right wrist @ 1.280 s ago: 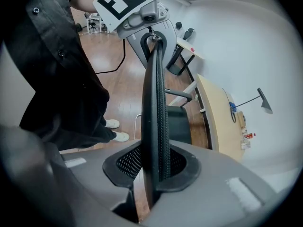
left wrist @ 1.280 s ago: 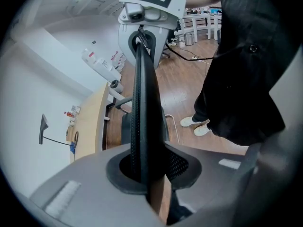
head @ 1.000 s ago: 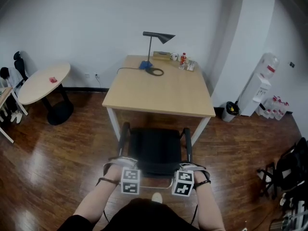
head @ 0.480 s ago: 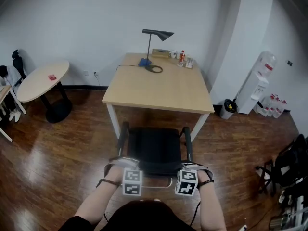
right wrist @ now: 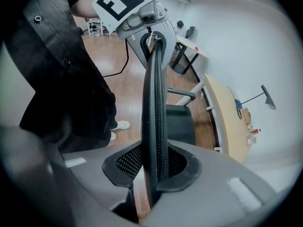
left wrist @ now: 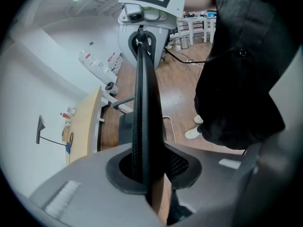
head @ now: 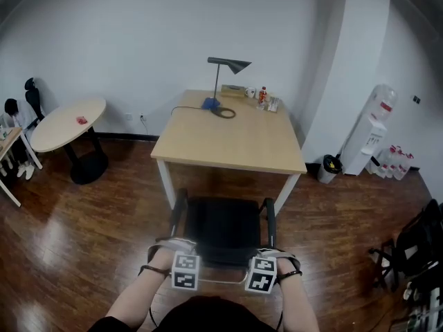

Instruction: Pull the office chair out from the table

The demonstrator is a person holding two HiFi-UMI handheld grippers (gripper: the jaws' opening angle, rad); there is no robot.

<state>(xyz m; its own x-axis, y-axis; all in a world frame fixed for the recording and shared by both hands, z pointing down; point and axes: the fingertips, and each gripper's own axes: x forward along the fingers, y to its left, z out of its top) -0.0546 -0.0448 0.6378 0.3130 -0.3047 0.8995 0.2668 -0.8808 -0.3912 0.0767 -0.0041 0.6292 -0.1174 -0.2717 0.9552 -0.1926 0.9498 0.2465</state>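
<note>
wood floor (head: pixel 90 234) – left tongs (head: pixel 185 268), right tongs (head: pixel 264 271) hide office chair's (head: pixel 223 227) rim

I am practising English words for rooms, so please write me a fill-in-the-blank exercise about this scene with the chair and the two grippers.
1. The left gripper and the right gripper each have their jaws shut on the ____ of the office chair.
2. In the head view, the round table stands to the ____ of the rectangular table.
3. The desk lamp stands on the ____ table.

Missing words: backrest; left; rectangular.
</note>
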